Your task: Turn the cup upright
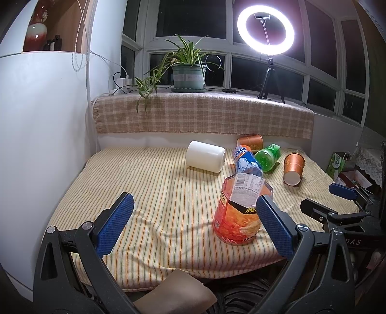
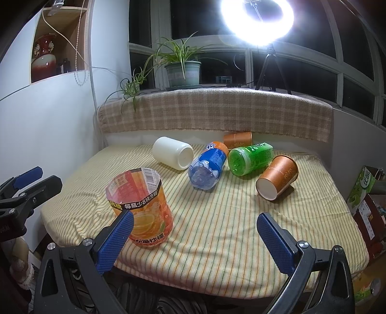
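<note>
An orange drink cup (image 2: 141, 207) stands upright near the front left of the striped cloth table (image 2: 217, 229); it also shows in the left wrist view (image 1: 238, 212). Lying on their sides behind it are a white cup (image 2: 172, 152), a blue bottle-cup (image 2: 208, 165), a green cup (image 2: 249, 158), an orange paper cup (image 2: 277, 177) and a second paper cup (image 2: 237, 139) at the back. My left gripper (image 1: 195, 224) is open, its right finger beside the orange cup. My right gripper (image 2: 195, 238) is open and empty, its left finger in front of the orange cup.
A plaid-covered ledge (image 2: 217, 113) runs behind the table with a potted plant (image 2: 183, 70) and a ring light on a tripod (image 2: 258, 17). A white cabinet wall (image 2: 48, 120) stands at the left. Boxes (image 2: 364, 190) sit off the right edge.
</note>
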Motion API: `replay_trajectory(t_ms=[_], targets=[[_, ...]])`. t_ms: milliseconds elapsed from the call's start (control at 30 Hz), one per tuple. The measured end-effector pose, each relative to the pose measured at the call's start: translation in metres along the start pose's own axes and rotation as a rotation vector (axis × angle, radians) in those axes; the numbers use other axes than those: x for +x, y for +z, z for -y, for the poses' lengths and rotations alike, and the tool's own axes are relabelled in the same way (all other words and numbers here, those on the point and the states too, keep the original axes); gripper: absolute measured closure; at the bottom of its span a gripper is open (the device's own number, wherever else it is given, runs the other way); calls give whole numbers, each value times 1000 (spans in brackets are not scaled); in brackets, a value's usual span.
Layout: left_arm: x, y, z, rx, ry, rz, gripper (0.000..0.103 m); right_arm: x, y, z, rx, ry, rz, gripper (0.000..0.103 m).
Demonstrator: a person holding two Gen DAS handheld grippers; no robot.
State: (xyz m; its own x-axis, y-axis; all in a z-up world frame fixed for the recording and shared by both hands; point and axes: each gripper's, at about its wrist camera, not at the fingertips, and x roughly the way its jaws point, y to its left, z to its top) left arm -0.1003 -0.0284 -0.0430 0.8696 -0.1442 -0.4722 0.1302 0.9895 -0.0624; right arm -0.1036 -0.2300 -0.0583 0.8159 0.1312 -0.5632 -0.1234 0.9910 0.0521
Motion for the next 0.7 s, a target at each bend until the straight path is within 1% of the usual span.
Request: replay_trajectory(t_ms=[367,600,700], targets=[[1,0,0,2,-1,-1,0,4,-1,-3,-6,12,-9,0],[0,4,-15,-7,5,-1,0,5,-1,-3,-5,14,-12,0],[1,3,-16,-5,7,-2,0,6,-1,-3,-4,15,-13,0]])
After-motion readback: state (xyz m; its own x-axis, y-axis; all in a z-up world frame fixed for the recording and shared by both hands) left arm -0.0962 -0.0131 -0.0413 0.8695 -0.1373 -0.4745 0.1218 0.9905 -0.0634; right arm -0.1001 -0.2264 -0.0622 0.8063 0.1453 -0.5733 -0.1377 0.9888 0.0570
